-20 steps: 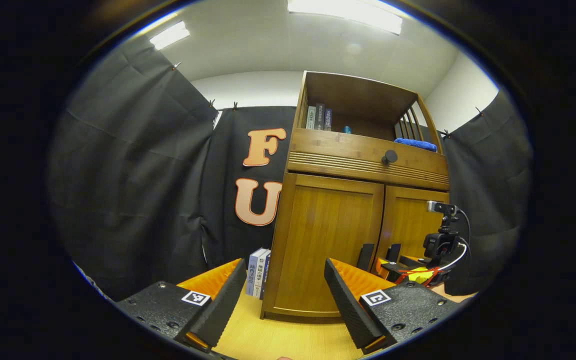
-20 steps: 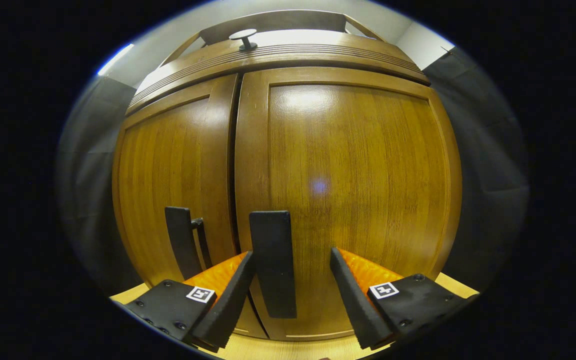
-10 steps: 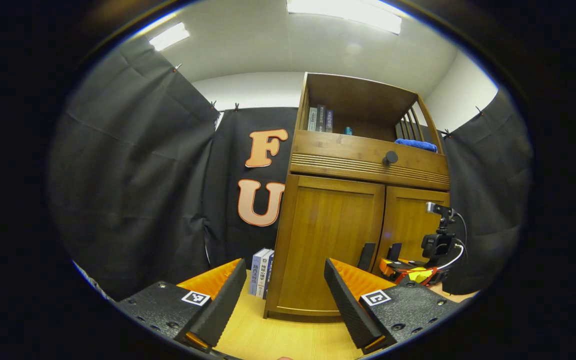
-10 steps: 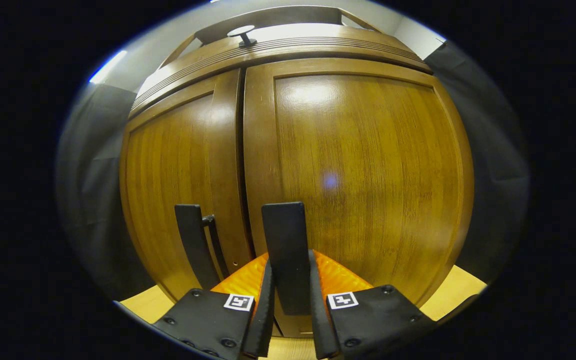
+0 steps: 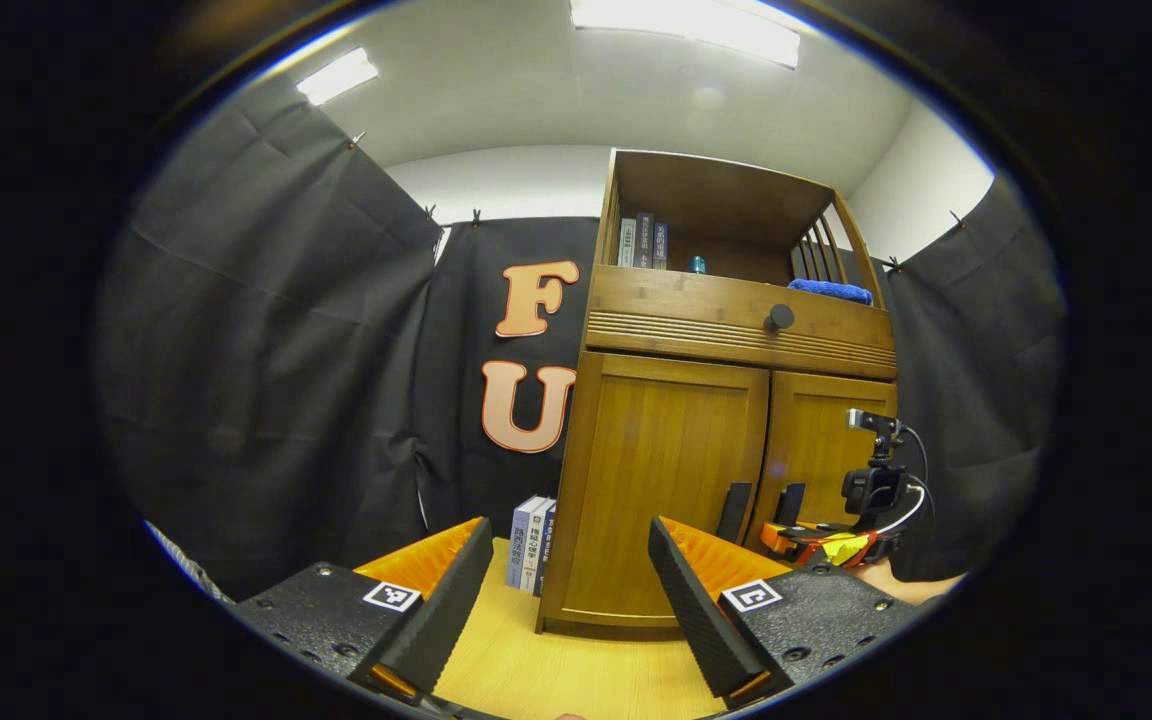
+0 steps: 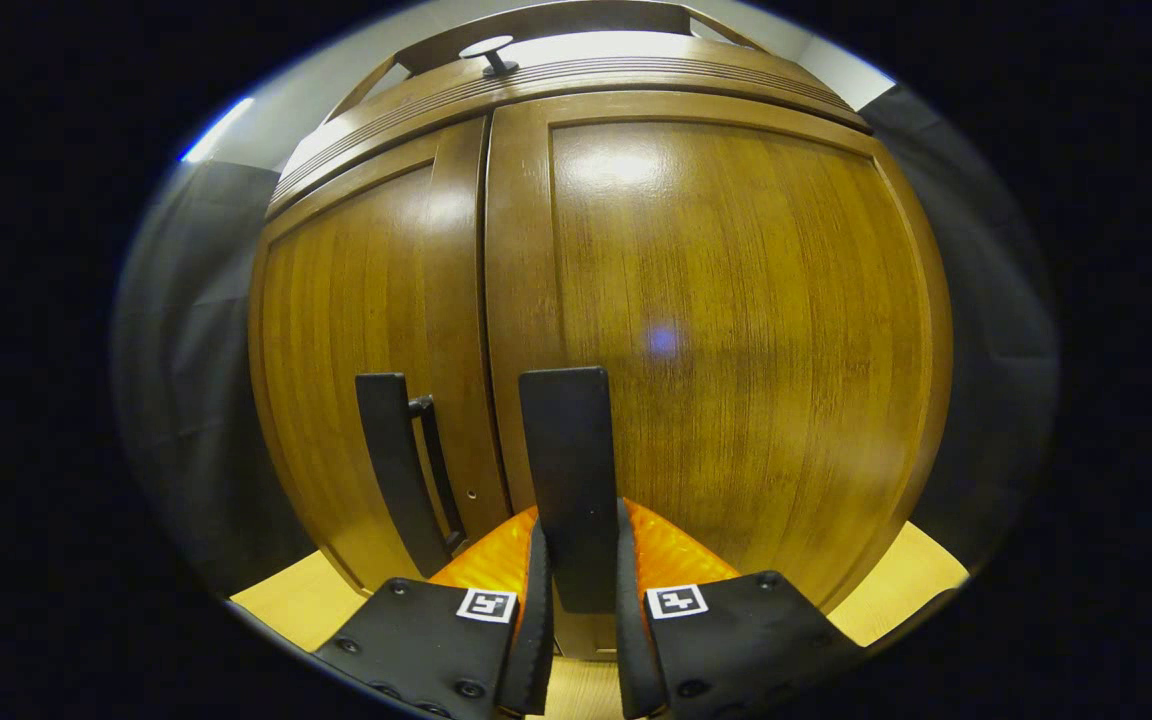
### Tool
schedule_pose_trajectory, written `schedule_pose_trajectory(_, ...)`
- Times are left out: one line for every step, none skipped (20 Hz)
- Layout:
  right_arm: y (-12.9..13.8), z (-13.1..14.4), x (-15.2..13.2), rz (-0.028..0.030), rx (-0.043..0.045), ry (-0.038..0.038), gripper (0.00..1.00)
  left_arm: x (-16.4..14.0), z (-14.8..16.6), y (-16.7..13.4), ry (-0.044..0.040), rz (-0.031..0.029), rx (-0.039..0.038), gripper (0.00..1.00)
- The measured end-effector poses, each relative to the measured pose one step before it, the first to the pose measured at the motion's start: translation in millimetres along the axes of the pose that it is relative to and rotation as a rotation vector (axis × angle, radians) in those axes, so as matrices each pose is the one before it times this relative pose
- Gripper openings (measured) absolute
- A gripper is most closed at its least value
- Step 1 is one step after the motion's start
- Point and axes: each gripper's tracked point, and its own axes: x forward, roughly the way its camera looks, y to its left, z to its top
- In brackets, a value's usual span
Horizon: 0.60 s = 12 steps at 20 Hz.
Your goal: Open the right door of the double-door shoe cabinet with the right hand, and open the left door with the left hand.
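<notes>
A wooden double-door shoe cabinet point(image 5: 676, 480) stands on the floor, both doors closed. In the right gripper view its right door point(image 6: 726, 330) fills the middle, and my right gripper point(image 6: 578, 590) is shut on that door's black bar handle point(image 6: 568, 470). The left door point(image 6: 356, 370) carries its own black handle point(image 6: 391, 460), untouched. In the left gripper view my left gripper point(image 5: 568, 590) stands open, well back from the cabinet, with nothing between its fingers. The right gripper point(image 5: 816, 540) appears there at the right door's handle point(image 5: 789, 503), beside the left door's handle point(image 5: 733, 512).
A drawer with a round black knob point(image 5: 779, 318) sits above the doors. The open shelf on top holds books point(image 5: 641, 240) and a blue cloth point(image 5: 833, 289). More books point(image 5: 531, 545) stand on the wooden floor point(image 5: 576, 680) left of the cabinet. Black cloth walls surround it.
The right gripper closed from open onto the right door's handle. The left gripper stayed open and drifted slightly, so the cabinet sits a little further right.
</notes>
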Motion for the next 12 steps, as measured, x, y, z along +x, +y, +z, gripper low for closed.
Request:
schedule_pose_trajectory(0.0,-0.18,-2.42,0.00165,0.00827,0.00122,0.34,-3.13,2.22,1.9,-0.00375,0.0035,0.00252,0.95)
schedule_pose_trajectory(-0.16,0.07,-2.87,0.00101,0.00419,-0.00147,0.34,-1.64,1.27,1.17,-0.00349,0.00258,0.00134,0.95)
schedule_pose_trajectory(-0.57,-0.01,-3.87,0.00008,-0.00014,-0.00149,0.3,-1.66,-0.01,-0.24,-0.00088,0.00024,0.00079,0.95)
schedule_pose_trajectory(-0.28,-0.68,-5.18,-0.00028,-0.00552,-0.00237,0.34,-1.81,-0.23,-0.27,0.00097,-0.00078,0.00055,0.92)
schedule_pose_trajectory(-0.24,-0.37,-5.55,0.00332,-0.00626,-0.00326,0.39,-0.72,0.11,0.17,0.00045,0.00054,0.00077,0.92)
schedule_pose_trajectory(-0.96,-0.26,-6.76,0.00305,-0.0023,-0.00248,0.36,-1.7,0.64,0.33,0.00009,0.00171,0.0005,0.92)
schedule_pose_trajectory(-1.43,-0.29,-6.06,0.0036,0.00088,-0.00118,0.34,-2.55,-0.15,1.28,-0.00001,0.00104,-0.00062,0.92)
schedule_pose_trajectory(0.19,-0.86,-6.33,0.00447,0.00039,-0.00016,0.34,-0.45,0.07,-0.13,0.0005,0.00056,-0.00134,0.95)
schedule_pose_trajectory(-0.97,-1.2,-6.77,0.0039,0.00088,0.00165,0.34,-2.1,-0.59,-0.25,0.001,0.00027,-0.00107,0.92)
schedule_pose_trajectory(-1.4,-0.75,-6.83,0.00126,0.00185,0.00024,0.34,-1.68,-0.33,-0.2,0.00191,0.00068,-0.00064,0.92)
schedule_pose_trajectory(-1.11,-0.5,-6.14,-0.00018,0.00116,-0.00142,0.39,-0.75,-1.07,-0.52,0.00184,0.0004,-0.00077,0.92)
schedule_pose_trajectory(-1.7,0.16,-6.16,0.00027,-0.00262,-0.00071,0.34,-1.29,-0.17,-1.52,0.00198,-0.00268,-0.00174,0.92)
